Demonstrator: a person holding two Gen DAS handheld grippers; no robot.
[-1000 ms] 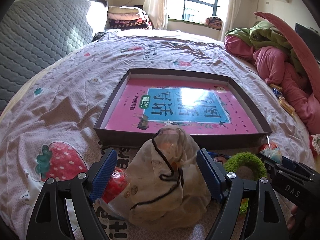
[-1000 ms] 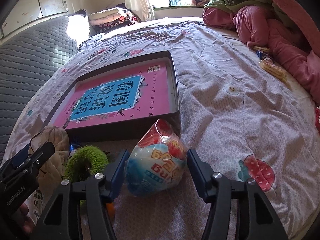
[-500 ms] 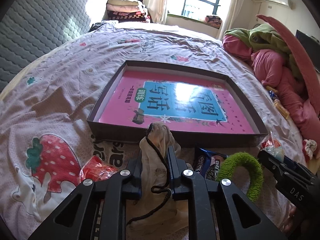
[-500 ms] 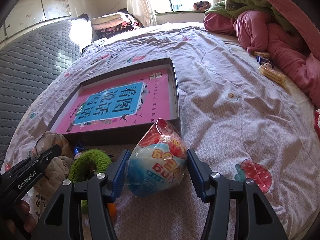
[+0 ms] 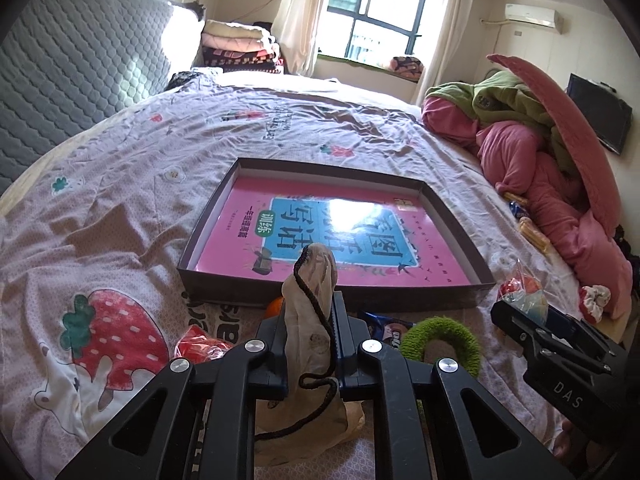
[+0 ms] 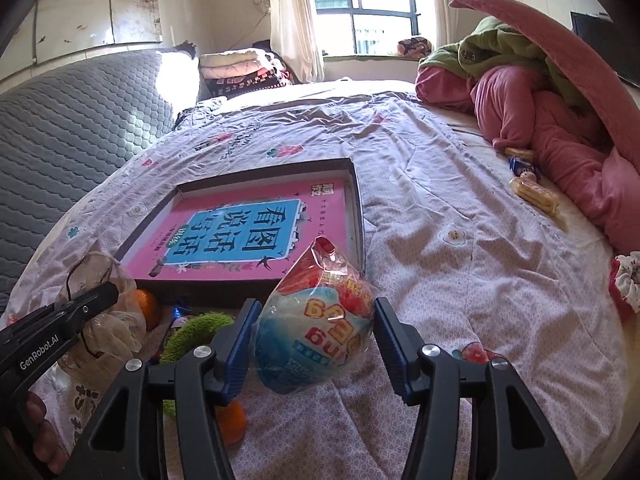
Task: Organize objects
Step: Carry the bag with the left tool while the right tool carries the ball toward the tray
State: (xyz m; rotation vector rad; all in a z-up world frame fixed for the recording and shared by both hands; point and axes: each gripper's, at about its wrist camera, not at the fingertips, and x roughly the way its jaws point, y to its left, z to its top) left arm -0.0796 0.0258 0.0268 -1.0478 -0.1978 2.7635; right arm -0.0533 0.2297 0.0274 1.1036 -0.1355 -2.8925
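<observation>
Bed [image 5: 120, 184] under a strawberry-print sheet. On it a shallow dark box [image 5: 336, 300] with a pink workbook [image 5: 340, 232] lying flat inside. Near the box's front wall, loose clutter: green fuzzy ring [image 5: 440, 338], an orange [image 6: 146, 308], red wrapper [image 5: 198, 348].

Left gripper [image 5: 310, 320]: jaws pressed together, pinching a beige drawstring pouch [image 5: 308, 360] at its neck. Pouch is thin, translucent, with a black cord; looks soft, light and floppy, so the gathered neck is the sensible hold.

Right gripper [image 6: 312, 344]: jaws spread, flanking a sealed snack bag [image 6: 320, 320], blue and red. Contact unclear. Bag looks puffy, light and slick; likely best squeezed gently at mid-body.
</observation>
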